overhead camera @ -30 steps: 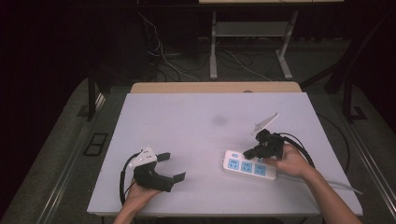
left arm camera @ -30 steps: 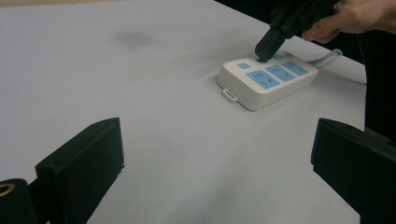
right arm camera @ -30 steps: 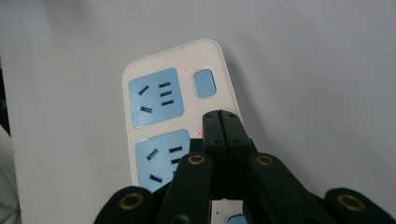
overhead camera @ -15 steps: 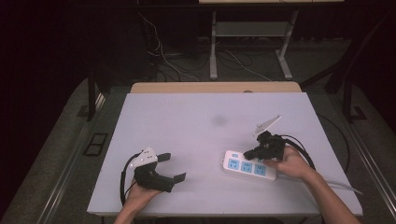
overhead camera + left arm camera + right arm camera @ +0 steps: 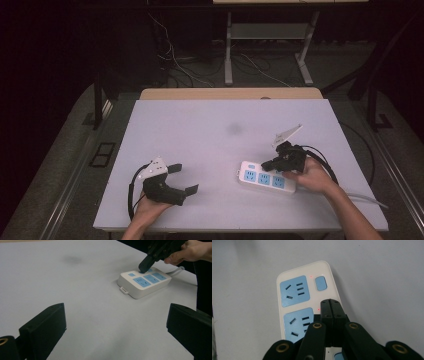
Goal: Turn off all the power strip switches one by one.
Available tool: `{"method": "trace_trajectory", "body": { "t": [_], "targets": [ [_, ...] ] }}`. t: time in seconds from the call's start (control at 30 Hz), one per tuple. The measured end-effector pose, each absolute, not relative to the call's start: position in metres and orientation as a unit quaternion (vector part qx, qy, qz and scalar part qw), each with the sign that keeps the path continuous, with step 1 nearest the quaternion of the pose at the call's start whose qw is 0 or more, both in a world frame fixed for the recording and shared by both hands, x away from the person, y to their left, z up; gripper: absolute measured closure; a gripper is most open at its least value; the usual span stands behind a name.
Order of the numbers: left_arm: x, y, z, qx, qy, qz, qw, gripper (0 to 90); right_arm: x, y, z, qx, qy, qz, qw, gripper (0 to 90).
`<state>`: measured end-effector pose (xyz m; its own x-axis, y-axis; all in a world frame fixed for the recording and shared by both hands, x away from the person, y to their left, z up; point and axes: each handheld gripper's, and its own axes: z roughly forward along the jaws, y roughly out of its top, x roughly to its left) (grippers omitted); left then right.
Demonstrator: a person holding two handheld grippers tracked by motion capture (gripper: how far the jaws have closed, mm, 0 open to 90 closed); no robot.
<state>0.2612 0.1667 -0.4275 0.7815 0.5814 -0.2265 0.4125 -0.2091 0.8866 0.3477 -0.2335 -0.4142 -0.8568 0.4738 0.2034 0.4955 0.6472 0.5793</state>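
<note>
Power strip point(image 5: 266, 178): lying on the desk point(image 5: 210, 135), front right.
Right tongs point(image 5: 330, 305): clenched empty, tip seemingly pressing a switch.
Left tongs point(image 5: 181, 178): idling released.
Risk: tip slipping, pushing the unbraced strip aside.

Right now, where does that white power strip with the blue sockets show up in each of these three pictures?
High view: the white power strip with blue sockets lies near the table's right front, under the right gripper.
Left gripper view: upper right, the strip sits beyond the open jaws.
Right gripper view: centre, the strip runs under the shut jaws.
Shared landmark: the right gripper's black tip over the strip's switch side.
</note>
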Motion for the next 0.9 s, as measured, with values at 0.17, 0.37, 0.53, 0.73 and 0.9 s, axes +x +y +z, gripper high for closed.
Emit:
{"method": "trace_trajectory", "body": {
  "t": [0.17,0.37,0.53,0.73,0.9],
  "targets": [
    [0.261,0.166,-0.427,0.774,0.321,0.078,0.54,0.8,0.348,-0.233,-0.414,-0.265,-0.908,-0.323,0.017,90.0],
    [0.261,0.166,-0.428,0.774,0.321,0.079,0.54,0.8,0.347,-0.234,-0.41,-0.268,-0.908,-0.321,0.015,90.0],
    [0.261,0.166,-0.428,0.774,0.322,0.079,0.539,0.8,0.347,-0.234,-0.408,-0.267,-0.907,-0.325,0.02,90.0],
    [0.262,0.167,-0.428,0.774,0.321,0.079,0.54,0.8,0.347,-0.231,-0.401,-0.26,-0.908,-0.329,0.022,89.9],
    [0.261,0.167,-0.428,0.773,0.321,0.078,0.541,0.8,0.347,-0.227,-0.392,-0.257,-0.909,-0.328,0.017,89.8]
  ]
}}
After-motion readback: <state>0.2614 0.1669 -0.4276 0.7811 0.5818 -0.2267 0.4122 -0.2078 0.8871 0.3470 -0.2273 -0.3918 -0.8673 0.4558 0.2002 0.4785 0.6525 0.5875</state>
